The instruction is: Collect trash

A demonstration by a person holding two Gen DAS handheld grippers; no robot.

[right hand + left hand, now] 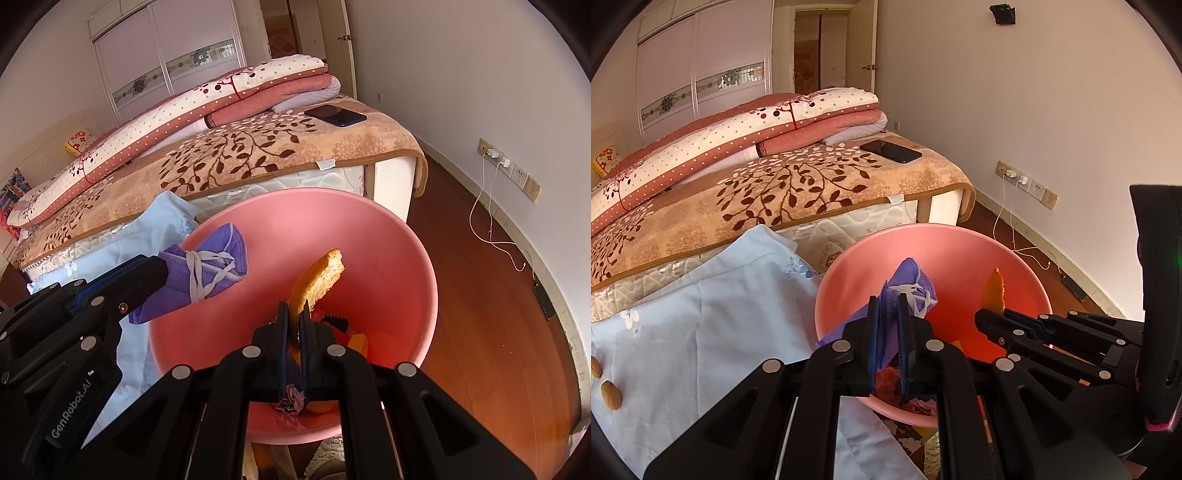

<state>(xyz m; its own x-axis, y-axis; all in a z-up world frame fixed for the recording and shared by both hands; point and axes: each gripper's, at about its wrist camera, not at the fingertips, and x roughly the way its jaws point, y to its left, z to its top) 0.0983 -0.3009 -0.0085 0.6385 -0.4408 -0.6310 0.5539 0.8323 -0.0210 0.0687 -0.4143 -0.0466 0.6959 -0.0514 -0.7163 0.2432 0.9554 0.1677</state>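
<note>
Trash: left tongs (889, 301) pinch purple mask (912, 284), right tongs (294, 314) orange peel (319, 275), both half-hidden.

The bed (380, 192) carries a tan blanket with brown leaf sprays (258, 155), spread over a quilted mattress. On the blanket lie a folded pile of red-and-white dotted quilts (221, 96) and, near the foot corner, a dark phone (335, 115). A pale blue embroidered cloth (701, 314) drapes over the near edge. The reddish wooden floor (480, 295) carries white charger cables (495, 236) and probably the pink basin (369, 229), whose base is hidden
</note>
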